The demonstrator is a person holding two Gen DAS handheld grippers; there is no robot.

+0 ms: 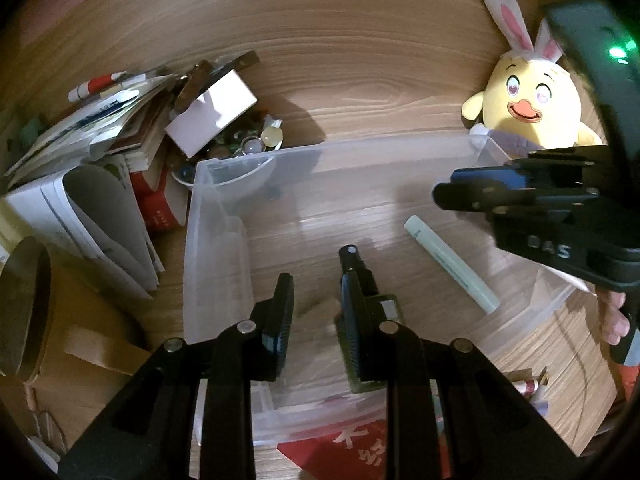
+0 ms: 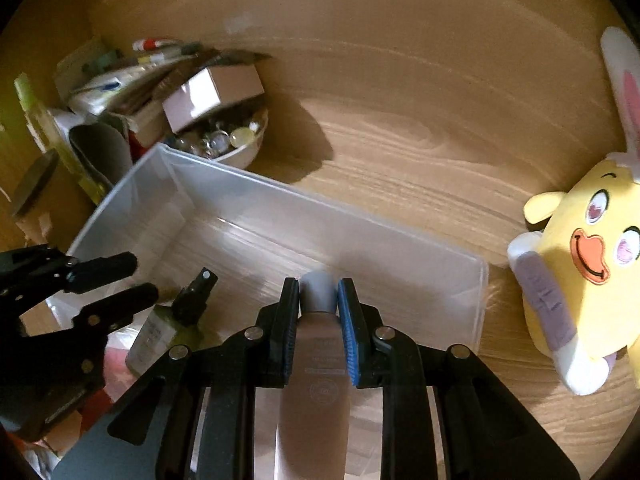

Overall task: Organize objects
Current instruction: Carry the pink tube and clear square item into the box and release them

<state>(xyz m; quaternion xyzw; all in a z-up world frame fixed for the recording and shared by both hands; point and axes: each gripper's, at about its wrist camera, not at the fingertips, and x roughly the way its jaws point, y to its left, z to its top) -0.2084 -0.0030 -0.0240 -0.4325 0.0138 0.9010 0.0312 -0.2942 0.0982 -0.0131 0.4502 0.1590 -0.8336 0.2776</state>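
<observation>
The far half of the clear bin [image 2: 280,208] lay bare, open from above for my claws. Near the front, a spray bottle [image 2: 172,320] and a pale tube [image 1: 452,264] took up floor. Left of the bin, a stack of books [image 1: 100,184] and a bowl of beads [image 2: 228,140] crowded its wall. The plush chick [image 2: 580,272] blocked the right end. Beyond the bin, the table [image 2: 400,100] stretched open.

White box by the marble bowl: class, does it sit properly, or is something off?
The white box is askew: it lies tilted, one end propped on the bowl of marbles, the other against the heaped papers, not flat on the table.
</observation>
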